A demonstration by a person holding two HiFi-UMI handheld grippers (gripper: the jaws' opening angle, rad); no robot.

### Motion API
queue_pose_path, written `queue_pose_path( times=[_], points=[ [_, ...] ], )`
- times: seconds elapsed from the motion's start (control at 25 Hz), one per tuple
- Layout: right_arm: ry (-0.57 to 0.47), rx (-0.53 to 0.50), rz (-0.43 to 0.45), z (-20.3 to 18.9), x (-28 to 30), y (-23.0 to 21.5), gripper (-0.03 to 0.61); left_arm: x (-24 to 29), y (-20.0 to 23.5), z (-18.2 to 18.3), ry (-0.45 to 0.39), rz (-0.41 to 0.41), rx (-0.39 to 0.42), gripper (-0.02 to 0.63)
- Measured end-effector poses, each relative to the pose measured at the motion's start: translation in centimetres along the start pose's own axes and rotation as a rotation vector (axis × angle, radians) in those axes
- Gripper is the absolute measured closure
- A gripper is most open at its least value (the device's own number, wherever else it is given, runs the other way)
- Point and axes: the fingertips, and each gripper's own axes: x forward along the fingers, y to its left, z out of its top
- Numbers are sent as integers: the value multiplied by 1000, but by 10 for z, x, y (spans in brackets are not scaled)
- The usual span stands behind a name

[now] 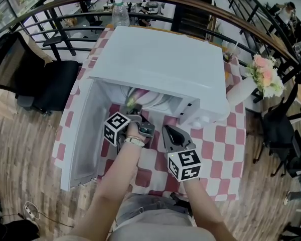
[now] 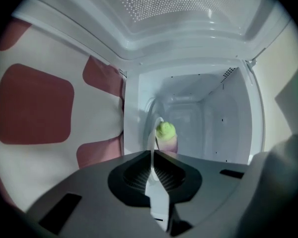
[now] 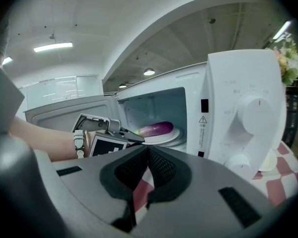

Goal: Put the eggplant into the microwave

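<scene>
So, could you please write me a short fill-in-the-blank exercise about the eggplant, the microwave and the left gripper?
1. The eggplant lies ____ the microwave, on its plate.
2. The microwave's door stands ____.
3. The left gripper has its jaws ____, with nothing between them.
Missing words: inside; open; shut.

My right tool (image 3: 148,151) is matt grey plastic, ribbed inside; the microwave (image 1: 165,69) looks smooth, glossy white; the eggplant (image 3: 156,128) shines.

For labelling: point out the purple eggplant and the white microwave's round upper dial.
purple eggplant (image 3: 158,128), right gripper view, middle of its body
round upper dial (image 3: 256,114), right gripper view, dial's centre
</scene>
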Motion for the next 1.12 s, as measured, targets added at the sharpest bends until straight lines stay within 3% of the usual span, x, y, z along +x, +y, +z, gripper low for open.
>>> queue_pose_path(
  times=[0.24,0.48,0.68,1.12],
  points=[
    [3,-5,22,0,0,6,552,6,2,3,10,15,-16,595],
    [9,-4,16,-2,-1,5,552,3,1,6,0,53,47,591],
    [15,-1,16,-4,-2,7,552,-2,13,3,24,109,48,491],
    [24,24,2,-10,-2,4,552,14,21,4,52,137,31,383]
  ],
)
